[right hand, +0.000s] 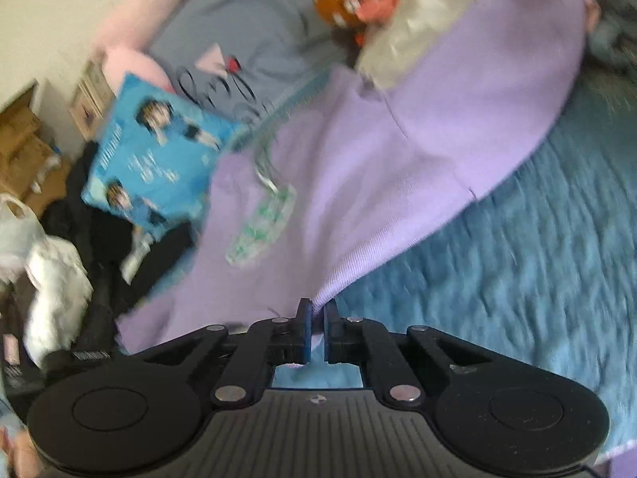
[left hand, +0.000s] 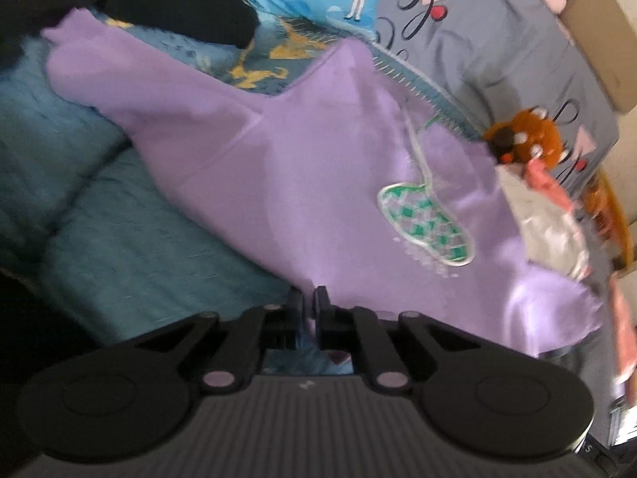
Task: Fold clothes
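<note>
Lilac sweatshirt [left hand: 302, 183], green-and-white embroidered motif [left hand: 426, 225] on front, spread over blue bedspread [left hand: 119, 247]; left gripper [left hand: 309, 298] and right gripper [right hand: 316, 310] each pinched onto its fabric edge.

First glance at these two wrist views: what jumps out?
The lilac sweatshirt fills both views, spread over a teal bedspread, its green-and-white embroidered patch facing up. Both the left gripper and right gripper are shut on its near hem. Behind sit a bright blue cartoon-print pillow and an orange plush toy.
</note>
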Tool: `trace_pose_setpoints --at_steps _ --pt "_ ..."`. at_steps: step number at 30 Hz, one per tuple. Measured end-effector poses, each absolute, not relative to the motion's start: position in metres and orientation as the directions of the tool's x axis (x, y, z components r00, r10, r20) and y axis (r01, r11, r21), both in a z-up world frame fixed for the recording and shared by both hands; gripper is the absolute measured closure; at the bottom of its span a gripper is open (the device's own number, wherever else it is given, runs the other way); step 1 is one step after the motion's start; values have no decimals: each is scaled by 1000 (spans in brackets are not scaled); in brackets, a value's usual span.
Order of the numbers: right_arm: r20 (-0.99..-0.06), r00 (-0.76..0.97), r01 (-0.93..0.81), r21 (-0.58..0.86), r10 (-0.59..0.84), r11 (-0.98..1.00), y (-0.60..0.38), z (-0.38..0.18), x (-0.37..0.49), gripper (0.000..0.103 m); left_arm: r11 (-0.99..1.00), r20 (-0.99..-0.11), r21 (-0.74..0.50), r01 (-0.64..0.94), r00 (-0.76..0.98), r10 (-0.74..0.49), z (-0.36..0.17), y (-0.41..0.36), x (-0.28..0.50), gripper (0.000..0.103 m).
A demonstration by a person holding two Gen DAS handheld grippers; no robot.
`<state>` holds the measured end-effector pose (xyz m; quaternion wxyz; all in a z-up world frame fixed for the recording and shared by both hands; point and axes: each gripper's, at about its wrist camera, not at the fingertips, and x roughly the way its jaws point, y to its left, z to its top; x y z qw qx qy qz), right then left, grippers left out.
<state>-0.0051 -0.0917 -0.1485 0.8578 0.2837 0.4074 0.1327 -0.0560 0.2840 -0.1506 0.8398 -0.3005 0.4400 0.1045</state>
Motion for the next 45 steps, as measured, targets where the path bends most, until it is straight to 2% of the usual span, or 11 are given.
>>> trace_pose_setpoints --at_steps 5,11,13,16,19,21,24,29,33,38,45 --pt "-701 567 89 575 433 814 -90 -183 -6 98 805 -855 -335 -489 517 -42 -170 285 -66 97" --pt "-729 517 96 571 449 815 -93 -188 -8 99 800 -851 -319 -508 526 -6 -168 289 -70 97" --pt "-718 513 111 599 471 793 -110 -193 -15 99 816 -836 -310 -489 548 11 -160 285 -71 91" --pt "-695 575 114 590 431 799 -146 -184 -24 95 856 -808 -274 -439 588 43 -148 278 -70 74" --pt "-683 646 135 543 342 829 -184 -165 -23 90 885 -794 -228 -406 603 72 -139 270 -65 67" --pt "-679 683 151 492 269 858 -203 -151 -16 79 895 -793 -213 -391 604 75 -138 265 -60 63" --pt "-657 723 127 433 216 893 -208 -134 1 78 905 -791 -211 -371 609 65 -138 261 -52 61" --pt "-617 747 -88 278 248 956 -168 -106 58 74 941 -761 -166 -294 645 68 -131 256 -26 47" --pt "-592 731 -334 125 340 934 -106 -89 123 59 972 -712 -104 -211 698 75 -124 251 16 31" --pt "-623 662 -579 -73 416 812 -25 -84 215 57 989 -677 -106 -100 736 2 -136 245 72 29" --pt "-750 511 -761 -169 419 626 46 -90 335 57 994 -654 -107 -22 755 -53 -151 249 130 24"
